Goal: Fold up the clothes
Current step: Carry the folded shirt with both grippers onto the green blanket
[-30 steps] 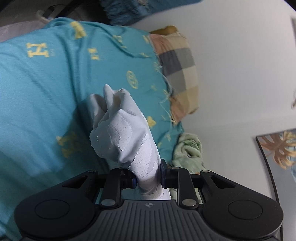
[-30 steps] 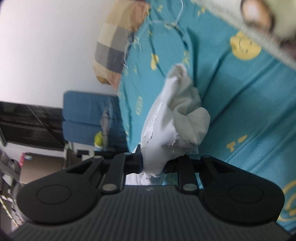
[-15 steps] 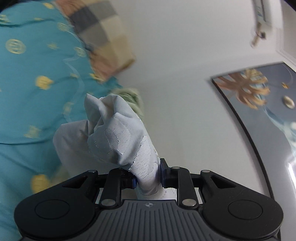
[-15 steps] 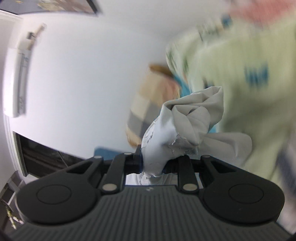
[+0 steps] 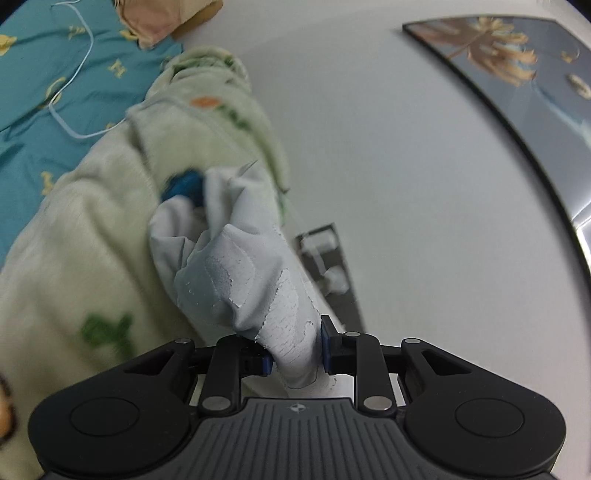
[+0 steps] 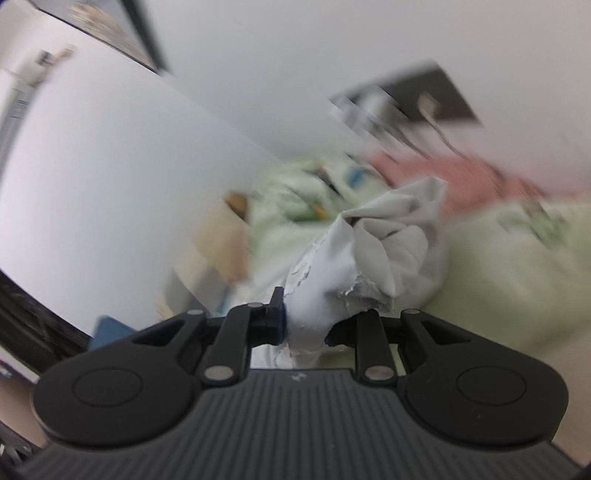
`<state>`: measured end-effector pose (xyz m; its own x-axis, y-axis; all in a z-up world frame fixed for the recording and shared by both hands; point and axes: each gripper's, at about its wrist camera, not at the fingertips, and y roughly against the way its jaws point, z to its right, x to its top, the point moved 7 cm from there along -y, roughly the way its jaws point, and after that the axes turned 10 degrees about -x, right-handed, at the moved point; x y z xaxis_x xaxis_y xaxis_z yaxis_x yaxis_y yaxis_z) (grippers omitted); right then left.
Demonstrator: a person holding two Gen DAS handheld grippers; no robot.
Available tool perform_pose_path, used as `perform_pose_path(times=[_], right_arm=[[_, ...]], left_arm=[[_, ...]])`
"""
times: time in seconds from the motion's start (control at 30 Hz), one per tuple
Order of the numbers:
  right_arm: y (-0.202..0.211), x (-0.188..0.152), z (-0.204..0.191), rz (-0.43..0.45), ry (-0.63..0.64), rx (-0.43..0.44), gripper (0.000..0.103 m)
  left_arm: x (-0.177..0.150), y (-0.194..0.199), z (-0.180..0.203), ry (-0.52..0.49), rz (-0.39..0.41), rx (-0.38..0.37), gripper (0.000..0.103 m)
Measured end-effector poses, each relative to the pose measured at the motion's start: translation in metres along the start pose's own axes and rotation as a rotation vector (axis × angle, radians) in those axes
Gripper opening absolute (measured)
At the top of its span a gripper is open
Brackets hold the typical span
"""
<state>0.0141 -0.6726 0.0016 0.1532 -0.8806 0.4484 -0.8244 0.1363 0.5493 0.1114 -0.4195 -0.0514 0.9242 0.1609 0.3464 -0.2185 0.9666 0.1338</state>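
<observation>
My left gripper (image 5: pixel 297 360) is shut on a bunched part of a white garment (image 5: pixel 243 273) with a cracked white print; the cloth bulges out ahead of the fingers. My right gripper (image 6: pixel 306 326) is shut on another bunch of the same white garment (image 6: pixel 388 240). Both grippers are raised and point toward the wall and the head of the bed. How the rest of the garment hangs is hidden below the grippers.
A pale green patterned blanket (image 5: pixel 92 236) lies heaped on the teal bedsheet (image 5: pixel 44 81); it also shows blurred in the right wrist view (image 6: pixel 509 266), next to pink cloth (image 6: pixel 461 170). A plaid pillow (image 5: pixel 162 18), a framed picture (image 5: pixel 517 81) and the white wall are behind.
Both grippers have swung upward and turned with the white garment held; the views moved from the teal sheet to the wall and the green blanket. The right wrist view is motion-blurred.
</observation>
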Motion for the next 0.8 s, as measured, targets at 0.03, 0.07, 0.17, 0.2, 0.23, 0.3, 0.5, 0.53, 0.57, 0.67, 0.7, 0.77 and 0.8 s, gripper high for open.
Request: perform_pose_path(times=[0.03, 0.07, 0.17, 0.2, 0.23, 0.3, 0.5, 0.53, 0.57, 0.67, 0.7, 0.77, 0.8], right_arm=[[-0.002, -0.005, 0.007, -0.021, -0.018, -0.015, 0.023], [-0.003, -0.01, 0.01, -0.039, -0.035, -0.03, 0.023], [-0.008, -0.025, 0.02, -0.081, -0.063, -0.082, 0.024], [-0.008, -0.027, 0.021, -0.084, -0.057, -0.089, 0.025], [-0.006, -0.027, 0.02, -0.087, -0.052, -0.09, 0.025], [-0.002, -0.028, 0.02, -0.092, -0.042, -0.092, 0.027], [0.038, -0.038, 0.003, -0.026, 0.108, -0.172, 0.033], [0.047, -0.041, -0.001, -0.012, 0.141, -0.185, 0.033], [0.054, -0.044, -0.005, 0.003, 0.173, -0.195, 0.033], [0.079, -0.058, -0.021, 0.047, 0.264, -0.195, 0.034], [0.088, -0.063, -0.027, 0.063, 0.291, -0.191, 0.034], [0.105, -0.072, -0.039, 0.099, 0.347, -0.189, 0.034], [0.113, -0.078, -0.045, 0.117, 0.377, -0.188, 0.034]], left_arm=[[-0.007, 0.003, -0.007, -0.006, -0.017, 0.015, 0.026], [-0.012, 0.006, -0.012, -0.012, -0.032, 0.027, 0.026], [-0.015, 0.011, -0.009, -0.09, -0.095, 0.073, 0.03], [-0.017, 0.011, -0.004, -0.109, -0.111, 0.086, 0.037], [-0.02, 0.012, 0.001, -0.128, -0.125, 0.1, 0.048], [-0.025, 0.018, 0.011, -0.188, -0.147, 0.135, 0.061], [-0.046, 0.049, 0.043, -0.373, -0.189, 0.241, 0.081], [-0.05, 0.058, 0.052, -0.402, -0.188, 0.255, 0.082], [-0.054, 0.067, 0.059, -0.434, -0.186, 0.272, 0.082], [-0.066, 0.097, 0.088, -0.51, -0.167, 0.292, 0.089], [-0.069, 0.106, 0.097, -0.536, -0.157, 0.294, 0.092], [-0.08, 0.128, 0.12, -0.597, -0.137, 0.304, 0.096], [-0.085, 0.137, 0.129, -0.628, -0.128, 0.309, 0.098]])
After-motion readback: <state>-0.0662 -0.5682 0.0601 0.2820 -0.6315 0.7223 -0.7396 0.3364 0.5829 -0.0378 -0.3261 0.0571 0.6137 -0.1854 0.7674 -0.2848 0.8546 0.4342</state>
